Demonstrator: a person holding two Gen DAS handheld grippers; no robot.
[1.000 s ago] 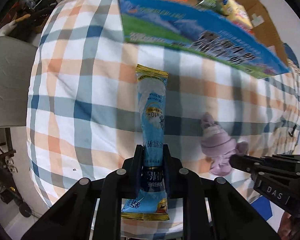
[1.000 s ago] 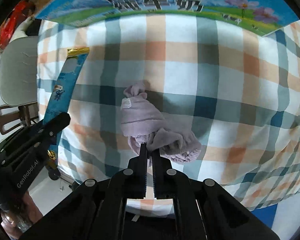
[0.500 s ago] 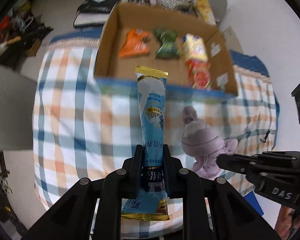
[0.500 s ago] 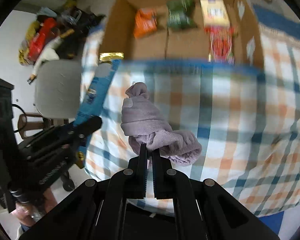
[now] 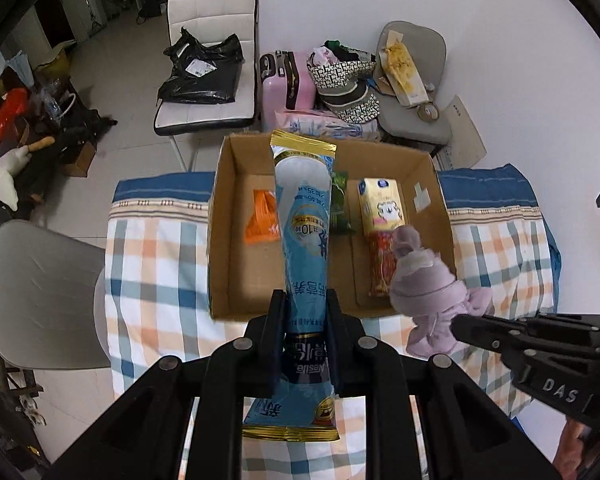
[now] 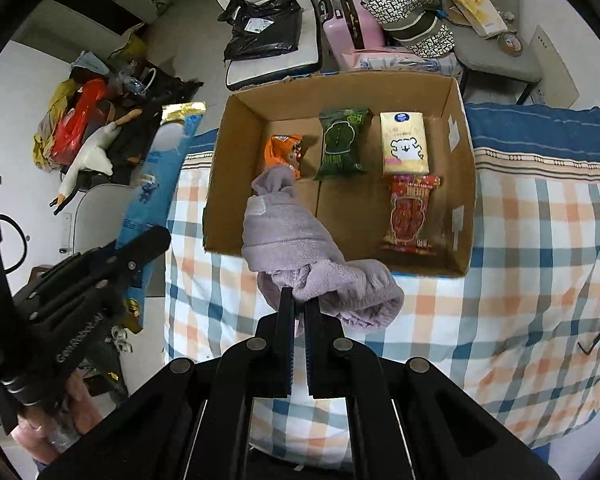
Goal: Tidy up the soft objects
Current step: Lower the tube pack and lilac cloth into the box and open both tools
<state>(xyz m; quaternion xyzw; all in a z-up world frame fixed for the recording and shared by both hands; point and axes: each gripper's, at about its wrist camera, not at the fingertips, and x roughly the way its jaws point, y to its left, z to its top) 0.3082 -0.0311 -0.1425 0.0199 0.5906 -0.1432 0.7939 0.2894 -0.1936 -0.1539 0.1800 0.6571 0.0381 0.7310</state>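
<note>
White wall point(image 5: 480, 40), pale tiled floor point(image 5: 112, 80), white chair point(image 5: 208, 60), grey chair point(image 5: 416, 80), pink suitcase point(image 5: 286, 84).

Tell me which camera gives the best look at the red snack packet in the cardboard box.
The right wrist view: the red snack packet lies fully exposed on the cardboard box floor, below the yellow tissue pack. In the left wrist view the lilac sock bundle covers part of it.

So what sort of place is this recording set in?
Most likely a lived-in room at home, used partly for storage: a checked cloth covers the work surface, a pink suitcase and bags sit beside chairs, and clutter lines the tiled floor.
</note>
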